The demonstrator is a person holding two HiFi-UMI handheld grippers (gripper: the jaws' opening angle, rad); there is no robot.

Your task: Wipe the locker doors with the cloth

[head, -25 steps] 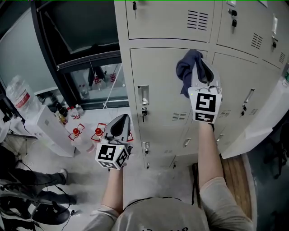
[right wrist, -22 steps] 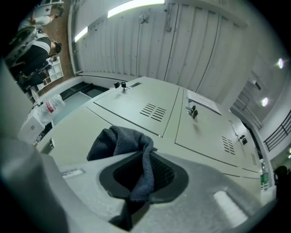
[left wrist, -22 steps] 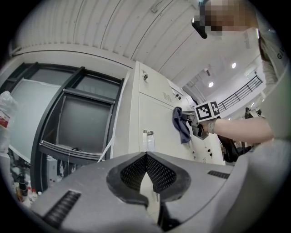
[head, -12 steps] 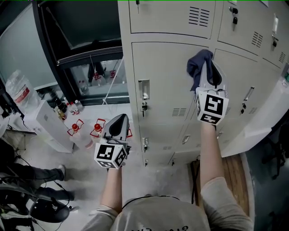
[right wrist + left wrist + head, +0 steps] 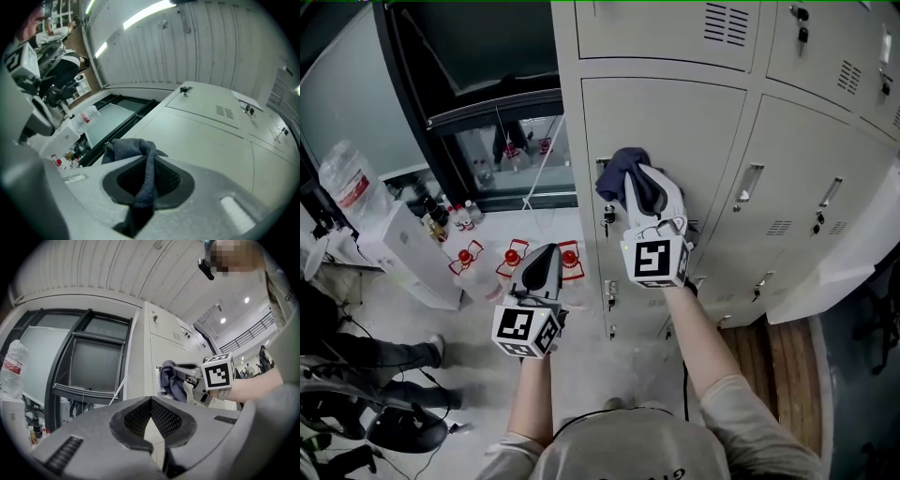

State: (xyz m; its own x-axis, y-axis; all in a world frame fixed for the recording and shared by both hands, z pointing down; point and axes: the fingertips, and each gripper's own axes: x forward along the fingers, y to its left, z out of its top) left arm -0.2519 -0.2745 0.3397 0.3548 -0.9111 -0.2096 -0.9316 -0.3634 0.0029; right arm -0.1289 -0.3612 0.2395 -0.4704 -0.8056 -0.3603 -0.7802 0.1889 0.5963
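The person's right forearm reached forward and up to the bank of lockers, its right gripper (image 5: 637, 176) clenched on a dark blue cloth (image 5: 612, 178). The cloth was threaded between the jaws and bunched beyond their tips, pressed against the beige metal locker door (image 5: 684, 131) near that door's left edge, over the latch. The left arm was held lower and bent at the person's side. Its left gripper (image 5: 546, 255) pointed forward over the floor (image 5: 581, 356) just left of the lockers, touching nothing, with its jaws drawn together on nothing at all. Every locker door in sight stood shut, so what the lockers held could not be seen. On the floor to the left stood small red-capped bottles (image 5: 467, 255) beside a white box (image 5: 412, 258). Farther left, a clear plastic bottle with a red label (image 5: 347, 183) stood upright, its contents not discernible. A dark-framed window (image 5: 478, 103) adjoined the lockers.
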